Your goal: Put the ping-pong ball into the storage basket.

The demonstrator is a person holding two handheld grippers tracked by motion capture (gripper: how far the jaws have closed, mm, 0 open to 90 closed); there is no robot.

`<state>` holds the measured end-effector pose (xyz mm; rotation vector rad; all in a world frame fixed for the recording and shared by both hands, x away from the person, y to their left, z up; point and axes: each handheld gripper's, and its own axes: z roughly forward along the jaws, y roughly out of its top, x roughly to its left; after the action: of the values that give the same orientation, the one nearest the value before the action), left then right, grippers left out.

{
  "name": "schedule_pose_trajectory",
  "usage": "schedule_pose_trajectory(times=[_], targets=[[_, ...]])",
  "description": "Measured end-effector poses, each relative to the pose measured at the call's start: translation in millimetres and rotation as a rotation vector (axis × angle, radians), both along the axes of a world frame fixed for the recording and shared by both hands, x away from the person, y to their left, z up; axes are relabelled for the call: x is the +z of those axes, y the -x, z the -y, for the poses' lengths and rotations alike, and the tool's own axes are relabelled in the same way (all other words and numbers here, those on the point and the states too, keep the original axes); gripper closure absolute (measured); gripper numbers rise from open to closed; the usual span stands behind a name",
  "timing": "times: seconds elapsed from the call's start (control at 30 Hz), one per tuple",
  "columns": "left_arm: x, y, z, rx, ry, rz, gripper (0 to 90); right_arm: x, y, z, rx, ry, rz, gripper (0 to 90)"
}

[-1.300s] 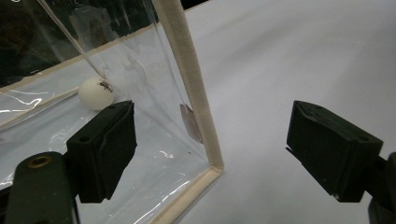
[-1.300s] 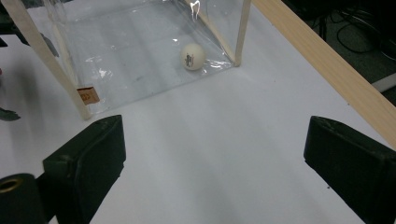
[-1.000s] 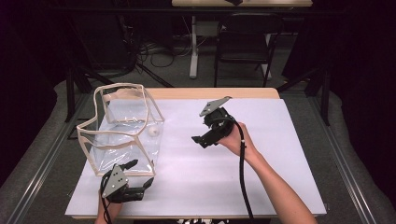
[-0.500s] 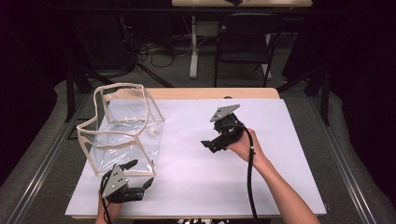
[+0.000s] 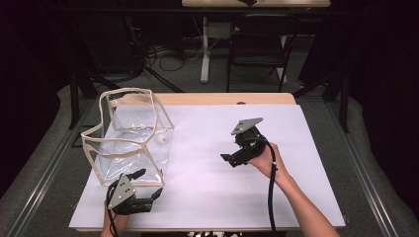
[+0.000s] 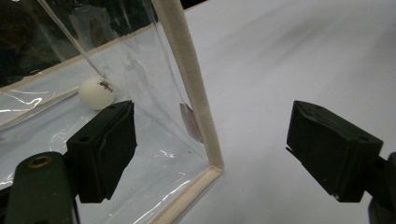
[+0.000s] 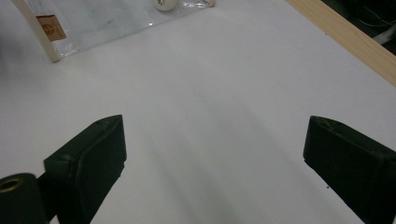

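A clear plastic bag (image 5: 129, 140) with beige trim stands open on the left of the white table cover (image 5: 296, 187). Inside it, near its right wall, lies a white ball (image 5: 160, 139). My left gripper (image 5: 148, 184) rests at the table's near left, open, just in front of the bag's near right corner. In the left gripper view the jaws of this gripper (image 6: 210, 149) stand either side of the bag's beige corner edge (image 6: 189, 79), with the ball (image 6: 95, 92) behind the plastic. My right gripper (image 5: 230, 149) hovers open mid-table, pointing left. Nothing lies between the jaws of that gripper (image 7: 215, 158); the ball (image 7: 164, 3) is far off.
A strip of bare wooden tabletop (image 5: 222, 98) runs along the far edge. A dark chair (image 5: 259, 44) and a second table's leg (image 5: 205, 49) stand beyond it. Metal rails (image 5: 44, 163) flank the table on the floor.
My right gripper has drawn back to the right and toward the near edge, away from the bag. The left gripper, bag and ball have stayed put.
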<state>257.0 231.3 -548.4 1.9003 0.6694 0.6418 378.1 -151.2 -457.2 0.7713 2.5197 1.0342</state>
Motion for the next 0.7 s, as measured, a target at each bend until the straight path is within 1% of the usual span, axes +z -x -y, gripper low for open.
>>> schedule_pose_trajectory(times=[0.43, 0.5, 0.7], targets=[[-0.4, -0.5, 0.2, 0.0, 0.003, 0.0, 16.1, -13.0, 9.7, 15.9, -0.028, -0.004, -0.001, 5.8], [-0.5, -0.5, 0.2, 0.001, 0.004, 0.0, 16.1, -15.2, 11.5, 18.4, -0.038, -0.012, -0.005, 5.8], [-0.4, -0.4, 0.6, 0.003, 0.0, -0.001, 16.1, -20.7, 16.1, 26.7, -0.051, -0.023, 0.001, 5.9]])
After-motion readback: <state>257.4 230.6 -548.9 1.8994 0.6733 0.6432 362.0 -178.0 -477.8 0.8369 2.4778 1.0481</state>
